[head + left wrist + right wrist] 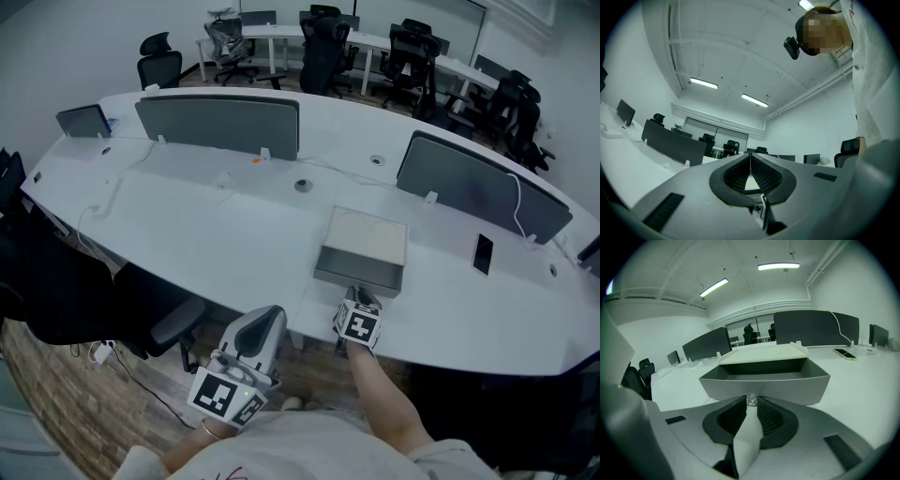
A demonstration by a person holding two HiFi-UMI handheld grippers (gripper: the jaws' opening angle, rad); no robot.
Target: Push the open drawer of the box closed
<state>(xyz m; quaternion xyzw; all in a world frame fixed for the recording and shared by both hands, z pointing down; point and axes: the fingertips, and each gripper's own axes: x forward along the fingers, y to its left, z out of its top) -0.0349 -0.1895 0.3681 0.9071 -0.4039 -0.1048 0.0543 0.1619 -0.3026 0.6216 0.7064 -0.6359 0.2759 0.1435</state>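
One grey drawer [764, 380] stands open from the cream-topped box [367, 234] at the table's [187, 216] near edge. My right gripper [751, 403] pinches its shiny knob [751, 399]; my left gripper [750, 157] is closed and empty.

Pale box [367, 234] on desk, grey drawer [361, 267] pulled open, empty

Cool, even light falls from ceiling strip lamps [703, 83] high above the left gripper [751, 157] and the right gripper [751, 402], leaving the white desk [862, 376] ahead of the right gripper washed pale with only faint shadows and a small glint on the drawer knob [751, 399] between its jaws. Both gripper views bend strongly and blacken at the corners, and the gripper bodies nearest each lens are soft.
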